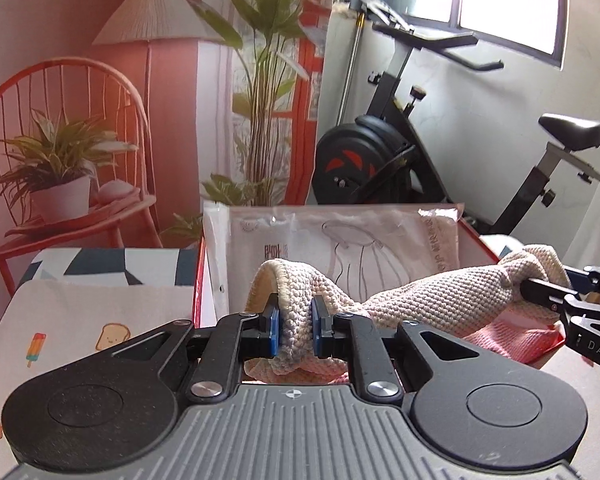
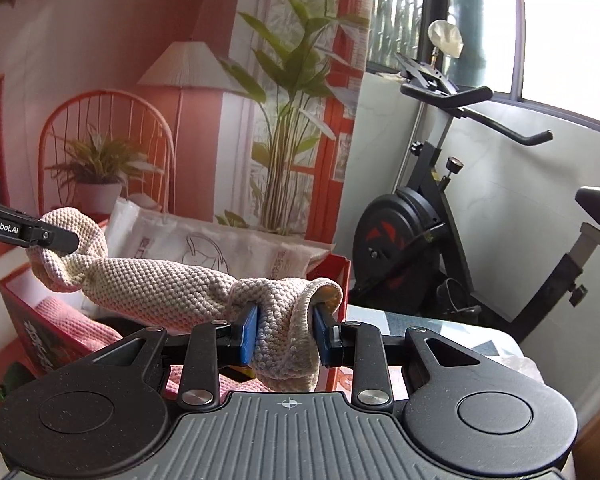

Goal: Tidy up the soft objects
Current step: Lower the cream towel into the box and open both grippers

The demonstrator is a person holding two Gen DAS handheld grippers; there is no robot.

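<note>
A cream knitted cloth (image 1: 432, 296) hangs stretched between both grippers above a red box (image 1: 198, 280). My left gripper (image 1: 295, 326) is shut on one end of it. My right gripper (image 2: 286, 330) is shut on the other end (image 2: 284, 320). The cloth's span shows in the right wrist view (image 2: 160, 280), with the left gripper's fingers (image 2: 56, 238) at its far end. The right gripper's fingers (image 1: 548, 290) show at the right of the left wrist view. A pink cloth (image 1: 516, 332) lies inside the box, also in the right wrist view (image 2: 72, 318).
A white plastic bag (image 1: 340, 236) stands at the back of the red box (image 2: 32, 332). A patterned tablecloth (image 1: 80, 320) covers the table. An exercise bike (image 1: 400, 152) stands behind. A red chair with a potted plant (image 1: 60, 184) is at the left.
</note>
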